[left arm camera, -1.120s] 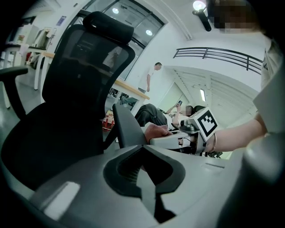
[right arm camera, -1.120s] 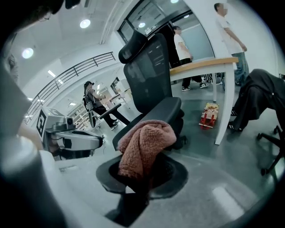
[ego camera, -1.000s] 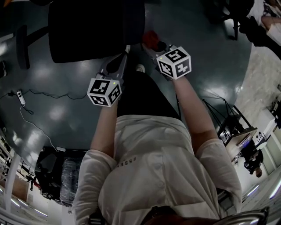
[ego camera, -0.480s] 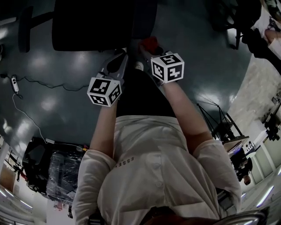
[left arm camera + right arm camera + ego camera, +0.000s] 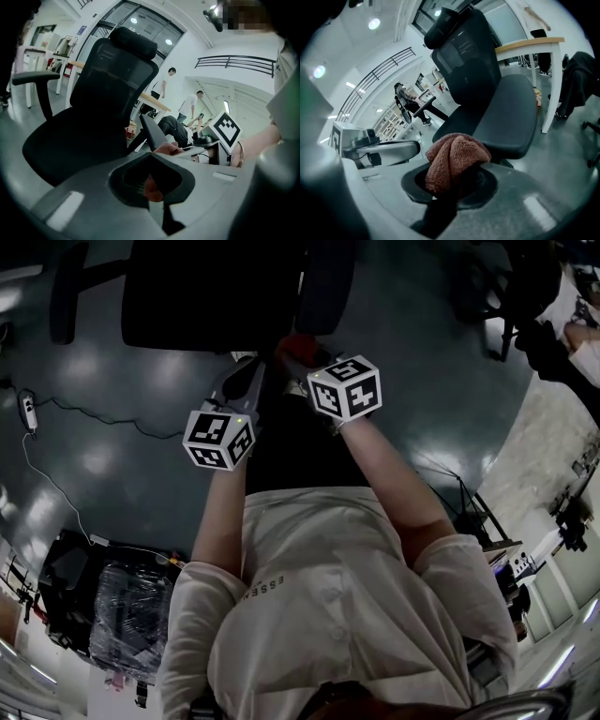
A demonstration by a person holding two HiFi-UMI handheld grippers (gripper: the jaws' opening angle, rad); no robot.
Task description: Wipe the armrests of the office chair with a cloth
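Your right gripper (image 5: pixel 451 185) is pinching the bunched reddish cloth (image 5: pixel 454 157) in its jaws, just short of the armrest (image 5: pixel 325 287) at 12 o'clock. The wad is bulging out, so hard rubbing could be tugging it loose. Your left gripper (image 5: pixel 157 190) is idling at 9 o'clock, jaws pressed together.

Glossy dark floor (image 5: pixel 112 474), white desk (image 5: pixel 529 44), balcony railing (image 5: pixel 239 61), tall windows (image 5: pixel 145 26), bright ceiling lights (image 5: pixel 374 23)

Straight ahead the office chair seat (image 5: pixel 211 296) blocks passage, its armrest (image 5: pixel 324 285) standing alongside; open floor (image 5: pixel 422 362) runs wide on the right.
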